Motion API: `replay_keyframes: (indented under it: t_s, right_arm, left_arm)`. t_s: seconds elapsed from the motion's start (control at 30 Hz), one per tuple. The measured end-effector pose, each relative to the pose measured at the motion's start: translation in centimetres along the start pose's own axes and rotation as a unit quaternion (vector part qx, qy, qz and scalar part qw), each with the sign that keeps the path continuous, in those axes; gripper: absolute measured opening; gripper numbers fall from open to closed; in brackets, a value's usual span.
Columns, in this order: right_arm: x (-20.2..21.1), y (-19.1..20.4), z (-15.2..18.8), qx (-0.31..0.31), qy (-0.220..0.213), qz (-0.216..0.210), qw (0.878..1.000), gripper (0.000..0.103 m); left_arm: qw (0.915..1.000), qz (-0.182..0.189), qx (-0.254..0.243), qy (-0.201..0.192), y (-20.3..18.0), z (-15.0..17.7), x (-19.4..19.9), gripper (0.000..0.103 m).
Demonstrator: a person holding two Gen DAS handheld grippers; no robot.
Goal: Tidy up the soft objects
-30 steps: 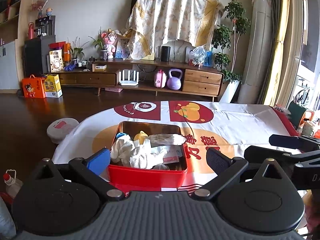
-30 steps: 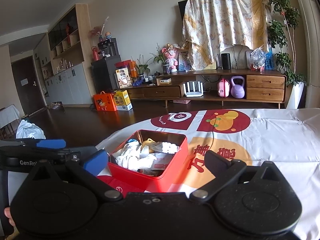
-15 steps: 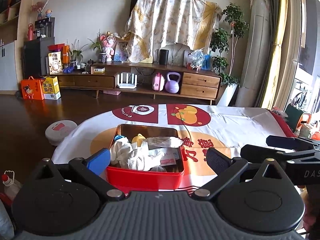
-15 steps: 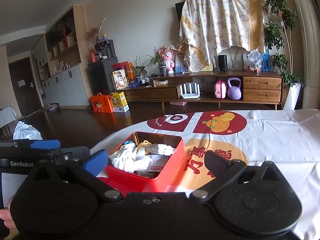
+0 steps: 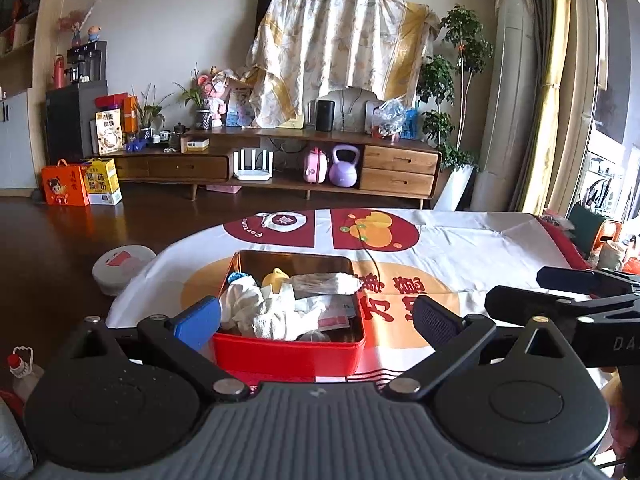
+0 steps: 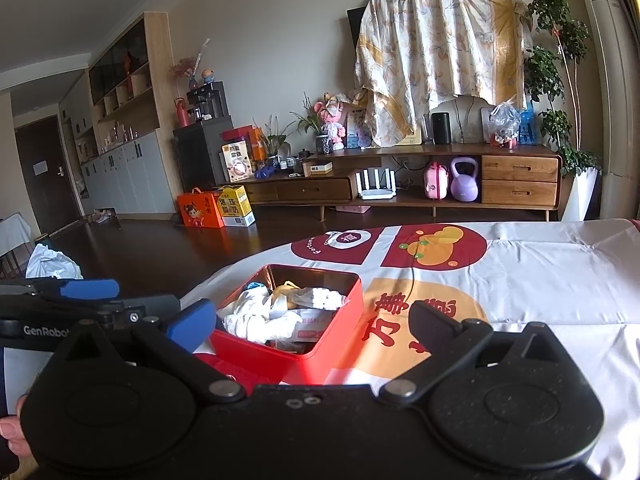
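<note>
Left hand-held gripper [image 5: 316,318]: its two fingers were wide apart and held nothing. It hung just in front of the red tin.
Right hand-held gripper [image 6: 312,322]: its fingers were wide apart too, with nothing between them. It sat to the right of the left one, and each showed at the edge of the other's view.
Red tin [image 5: 288,354]: it sat open on the desk, near the front edge.
Soft things: a white crumpled cloth [image 5: 264,312] lay in the tin. A small yellow thing [image 5: 275,278] and a see-through bag [image 5: 324,283] lay behind it, and a bit of blue [image 5: 237,277] peeked out at the back left corner.
Desk [image 5: 480,248]: a white cover with red and orange pictures lay over it.
Around: a long wooden shelf [image 5: 280,164] stood by the far wall. A purple kettlebell [image 5: 343,170] and a pink case [image 5: 313,170] sat on it. A flowery sheet [image 5: 340,44] hung over something above it. An orange box [image 5: 65,188] and a round white floor robot [image 5: 122,264] sat on the dark floor.
In the way: the black gripper bodies filled the bottom of both views and hid the near desk edge.
Hard to see: the things under the cloth could not be made out. A bit of a hand [image 6: 12,432] showed at the left edge of the right view, cut off.
</note>
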State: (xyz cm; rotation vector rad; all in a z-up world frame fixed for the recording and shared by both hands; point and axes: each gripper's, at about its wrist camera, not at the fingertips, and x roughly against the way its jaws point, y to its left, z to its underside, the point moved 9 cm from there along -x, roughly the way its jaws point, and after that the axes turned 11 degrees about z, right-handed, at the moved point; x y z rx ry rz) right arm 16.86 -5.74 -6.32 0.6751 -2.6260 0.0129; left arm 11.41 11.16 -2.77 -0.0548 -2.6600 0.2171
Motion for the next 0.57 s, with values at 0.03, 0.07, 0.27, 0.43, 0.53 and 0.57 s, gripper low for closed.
replay_keyframes:
  t_s: [0.03,0.07,0.27,0.43,0.53,0.57]
  right_arm:
    - [0.13,-0.10,-0.06,0.000,0.000,0.001,1.000,0.103]
    - [0.24,-0.22,-0.10,0.000,0.000,0.001,1.000,0.103]
    - [0.43,-0.37,0.11,-0.001,0.003,0.001,1.000,0.103]
    - [0.64,-0.53,0.59,-0.005,0.006,0.003,1.000,0.103]
    - [0.61,-0.69,0.76,-0.007,0.006,0.005,1.000,0.103]
    - [0.55,-0.80,0.80,-0.008,0.007,0.006,1.000,0.103]
  left_arm:
    - [1.0000,-0.001,0.000,0.000,-0.03,0.03,0.03,0.103]
    - [1.0000,0.000,0.000,0.000,-0.09,0.06,0.08,0.103]
    - [1.0000,0.002,0.001,-0.001,-0.28,0.00,0.35,0.103]
    - [1.0000,0.004,0.002,-0.005,-0.34,-0.14,0.32,0.103]
    - [1.0000,0.003,0.006,-0.004,-0.32,-0.05,0.25,0.103]
    - [1.0000,0.002,0.008,-0.003,-0.25,-0.03,0.23,0.103]
